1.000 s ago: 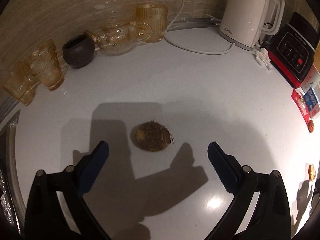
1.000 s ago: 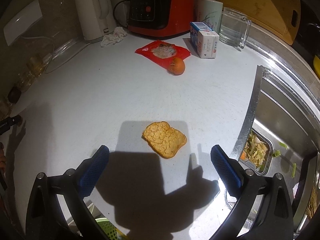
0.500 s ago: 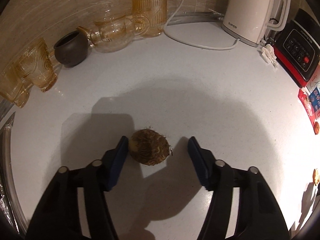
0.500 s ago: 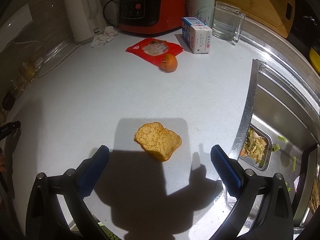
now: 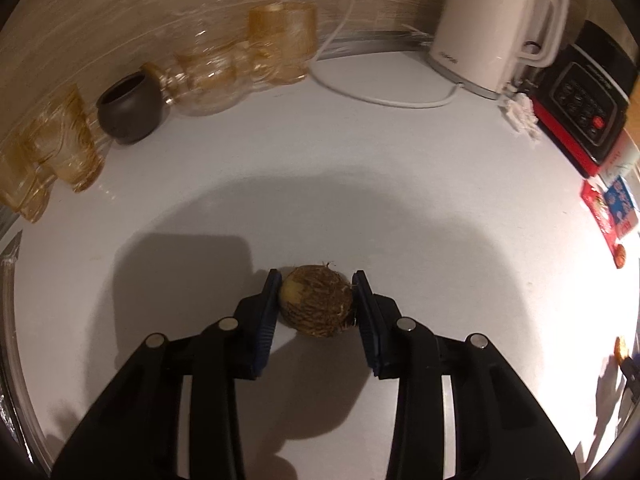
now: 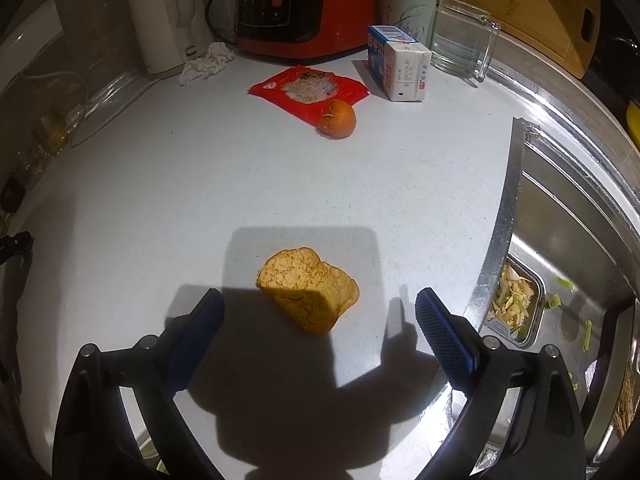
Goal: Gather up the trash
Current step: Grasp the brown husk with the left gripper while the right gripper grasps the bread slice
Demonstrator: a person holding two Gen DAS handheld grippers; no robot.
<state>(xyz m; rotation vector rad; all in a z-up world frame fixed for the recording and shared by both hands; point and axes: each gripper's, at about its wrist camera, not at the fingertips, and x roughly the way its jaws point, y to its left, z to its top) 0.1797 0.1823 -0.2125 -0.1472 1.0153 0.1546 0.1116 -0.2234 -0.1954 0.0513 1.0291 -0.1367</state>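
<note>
Since a second ago, the left gripper has gone from wide open to closing around the hairy brown root, and the white counter view has shifted only a little; the slice of toast now sits nearer the right gripper than it did.

On the left, both blue pads look to be touching the root's sides, at about 9 and 3 o'clock of it, with the jaws closing on it. To do this well, I would squeeze only until the round body stops rolling, keep the pads level across its widest part, then lift straight up before carrying it off. It is a small, rounded lump, rough and fibrous, with a paler yellowish cut face toward 10 o'clock; it rests on the counter at 6 o'clock in the left view, well apart from the glass cups and dark pot.

On the right, the fingers stand wide apart, just starting to close, with the toast between them but untouched. It is golden, crackled and half in shadow, lying near the sink at its 3 o'clock
</note>
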